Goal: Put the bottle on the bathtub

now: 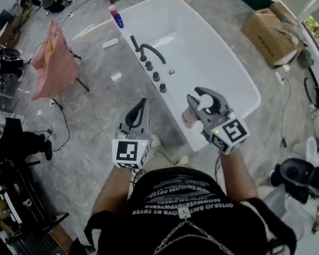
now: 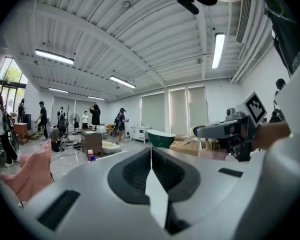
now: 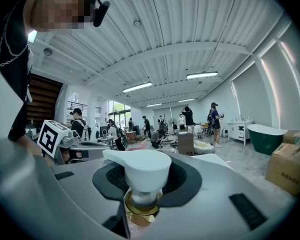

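Bottle (image 1: 190, 117) is pinched in the right gripper (image 1: 204, 99), held in the air over the near end of the bathtub (image 1: 243, 84), close above its rim as the head view shows it. The jaws clamp it high up, at the neck under the pump. In the right gripper view the white pump head (image 3: 140, 170) stands above the pads with a gold collar just below it. The step in hand looks like carrying it to a resting spot. To do that well, I would choose the flat rim ledge rather than the sloping inside, bring the base down level until it stands, and only then let the jaws part. Held by the neck, the body may swing, so a slow, upright descent seems wise. The ledge by the dark tap (image 1: 149, 53) and its knobs is crowded, so a bare stretch of rim looks safer. It is a small pump bottle with a pale pink body, a gold ring and a white spout. The left gripper (image 1: 140, 109) hangs beside it over the floor, jaws pressed together on nothing. Another bottle (image 1: 116, 18) stands at the tub's far corner, and a pink cloth (image 1: 54, 62) hangs well off to the left.
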Motion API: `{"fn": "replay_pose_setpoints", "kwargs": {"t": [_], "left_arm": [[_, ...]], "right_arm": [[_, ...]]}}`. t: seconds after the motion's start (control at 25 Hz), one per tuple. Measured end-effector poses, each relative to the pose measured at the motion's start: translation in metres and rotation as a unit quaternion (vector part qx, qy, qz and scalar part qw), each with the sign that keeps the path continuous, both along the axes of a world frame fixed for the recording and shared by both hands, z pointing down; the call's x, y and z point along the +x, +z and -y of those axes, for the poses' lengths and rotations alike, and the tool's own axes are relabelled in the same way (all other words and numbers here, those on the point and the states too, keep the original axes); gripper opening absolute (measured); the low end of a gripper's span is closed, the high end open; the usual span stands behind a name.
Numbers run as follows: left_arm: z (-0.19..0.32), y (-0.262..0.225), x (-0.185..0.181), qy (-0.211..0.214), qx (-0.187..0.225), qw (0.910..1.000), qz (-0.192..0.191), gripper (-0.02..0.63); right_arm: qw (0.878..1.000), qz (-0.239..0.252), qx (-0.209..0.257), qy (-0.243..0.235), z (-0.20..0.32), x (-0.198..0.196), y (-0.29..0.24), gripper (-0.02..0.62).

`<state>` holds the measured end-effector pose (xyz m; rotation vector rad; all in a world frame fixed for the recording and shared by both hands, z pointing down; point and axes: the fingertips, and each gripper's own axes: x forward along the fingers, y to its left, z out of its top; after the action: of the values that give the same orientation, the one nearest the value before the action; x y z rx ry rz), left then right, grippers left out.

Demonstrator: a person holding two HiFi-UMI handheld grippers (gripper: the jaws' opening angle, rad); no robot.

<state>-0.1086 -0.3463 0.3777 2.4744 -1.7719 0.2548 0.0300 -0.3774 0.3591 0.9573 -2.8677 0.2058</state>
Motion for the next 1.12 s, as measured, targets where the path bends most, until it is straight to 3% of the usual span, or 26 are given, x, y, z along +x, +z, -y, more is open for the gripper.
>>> {"fn": "replay_pose_setpoints", "kwargs": {"t": [0.16,0.4,0.72,1.12], "left_arm": [[0.017,0.006,0.001,0.017,-0.002,0.9998,0.011,0.005],[0.046,0.021,-0.006,0.018,-0.013,0.9997,-0.01,0.005],[0.069,0.031,0.017,0.033,-0.002,0.9985,-0.045,0.005],[0.074,0.067,0.009,0.034,-0.028,0.9981,-0.044,0.005]], "right_arm": [[1.0,-0.003,-0.006,0.016,0.017,0.004,0.009,0.115],[0.999,-0.022,-0.002,0.035,0.04,0.004,0.033,0.115],[0.998,-0.039,-0.025,0.037,0.049,-0.002,0.063,0.115],[0.997,-0.039,-0.059,0.029,0.052,-0.013,0.115,0.115]]}}
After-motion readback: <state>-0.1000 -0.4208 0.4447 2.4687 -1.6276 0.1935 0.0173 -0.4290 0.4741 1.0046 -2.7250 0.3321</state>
